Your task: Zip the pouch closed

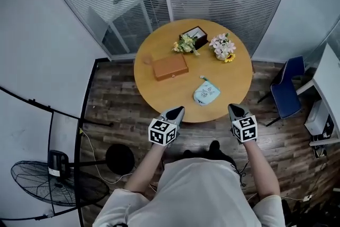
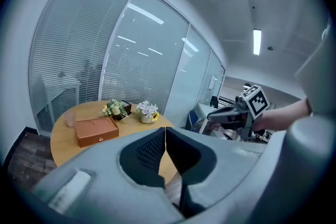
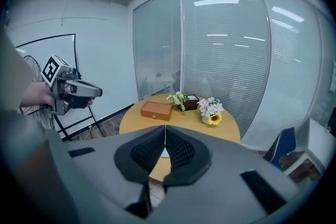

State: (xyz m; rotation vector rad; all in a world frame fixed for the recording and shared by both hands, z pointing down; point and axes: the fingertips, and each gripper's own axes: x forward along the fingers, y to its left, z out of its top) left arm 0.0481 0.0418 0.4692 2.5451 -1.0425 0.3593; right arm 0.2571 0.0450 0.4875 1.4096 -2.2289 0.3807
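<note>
Sitting beyond the pouch: brown box, pink-white bouquet.

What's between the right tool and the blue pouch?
Nothing but bare table. In the head view, only empty wood lies between the right tool and the pouch.

head view: up high, steeply down on round table, well off. left gripper view: low, past own jaws, faces table, catches right gripper. right gripper view: likewise, catches left gripper. all 3 share tabletop.
</note>
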